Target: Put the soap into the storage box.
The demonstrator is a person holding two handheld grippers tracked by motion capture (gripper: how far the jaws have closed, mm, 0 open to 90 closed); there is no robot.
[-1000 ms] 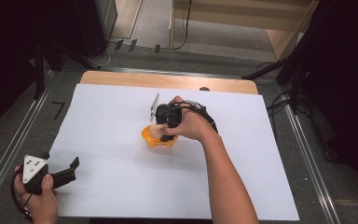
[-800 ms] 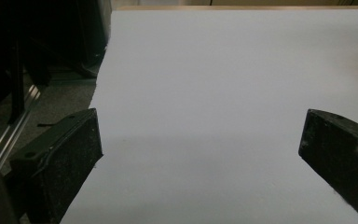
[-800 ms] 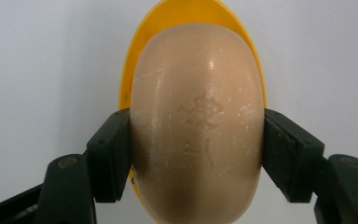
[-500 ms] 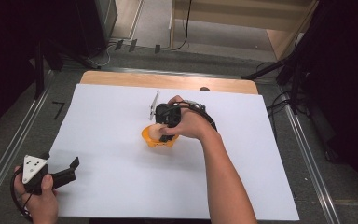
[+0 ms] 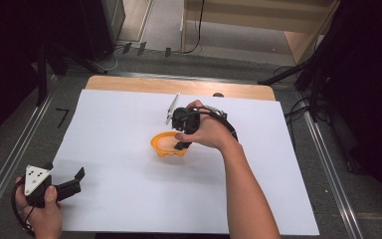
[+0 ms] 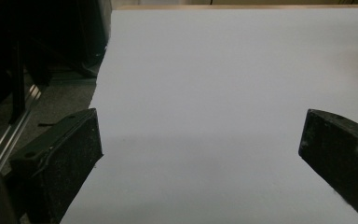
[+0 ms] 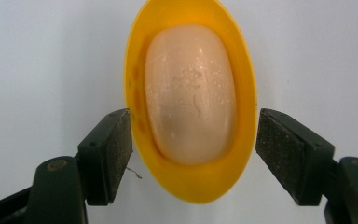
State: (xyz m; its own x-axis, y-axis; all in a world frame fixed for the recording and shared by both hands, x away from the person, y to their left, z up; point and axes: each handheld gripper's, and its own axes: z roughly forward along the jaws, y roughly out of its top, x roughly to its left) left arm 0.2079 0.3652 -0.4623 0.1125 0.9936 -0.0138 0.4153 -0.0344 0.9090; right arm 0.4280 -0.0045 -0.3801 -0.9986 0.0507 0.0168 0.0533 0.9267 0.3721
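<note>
Mid-sheet on the white paper (image 5: 129,149) sits the yellow dish (image 7: 189,100) with a pale soap bar (image 7: 189,93) inside. Right gripper (image 7: 193,154) straddles the dish, jaws just been opening; left pad looks to graze the rim, right pad clear, so released. Dish hasn't shifted since a second ago: likely a set-down finishing, retreat next. Left gripper (image 6: 200,154) wide apart, empty, at the sheet's near-left corner.
</note>
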